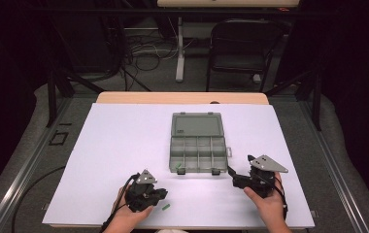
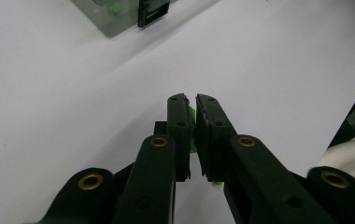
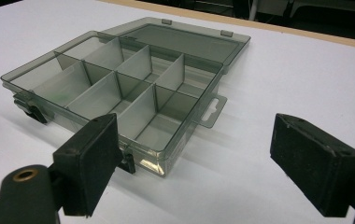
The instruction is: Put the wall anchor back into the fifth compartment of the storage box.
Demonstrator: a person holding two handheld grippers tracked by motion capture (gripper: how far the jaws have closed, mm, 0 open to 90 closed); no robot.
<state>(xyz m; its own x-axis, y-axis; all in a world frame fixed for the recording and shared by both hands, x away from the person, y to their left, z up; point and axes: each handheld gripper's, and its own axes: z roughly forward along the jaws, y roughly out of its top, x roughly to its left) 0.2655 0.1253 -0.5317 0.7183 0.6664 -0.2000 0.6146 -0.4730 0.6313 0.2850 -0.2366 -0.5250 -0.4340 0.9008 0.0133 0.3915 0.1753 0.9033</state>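
Note:
A smoky clear compartment box (image 1: 224, 145) lies open mid-table, its lid (image 1: 196, 125) flat behind it. A small green piece (image 1: 178, 166) sits in its front left compartment. My left gripper (image 1: 162, 194) is near the front edge, left of the box, its jaws shut on a thin green piece (image 2: 192, 116) that shows between the pads. Another green strip (image 1: 165, 207) shows just below the tips; I cannot tell whether it is the same piece. My right gripper (image 1: 236, 180) rests right of the box's front corner. It stands open (image 3: 203, 158) and empty, facing the box (image 3: 185, 135).
A white sheet (image 1: 124, 145) covers the table, with a wooden edge (image 1: 182, 97) at the back. Beyond it stand a black chair (image 1: 243, 48) and a table leg (image 1: 179, 48) on a floor with cables. The box's corner and a black latch (image 2: 152, 11) show in the left gripper view.

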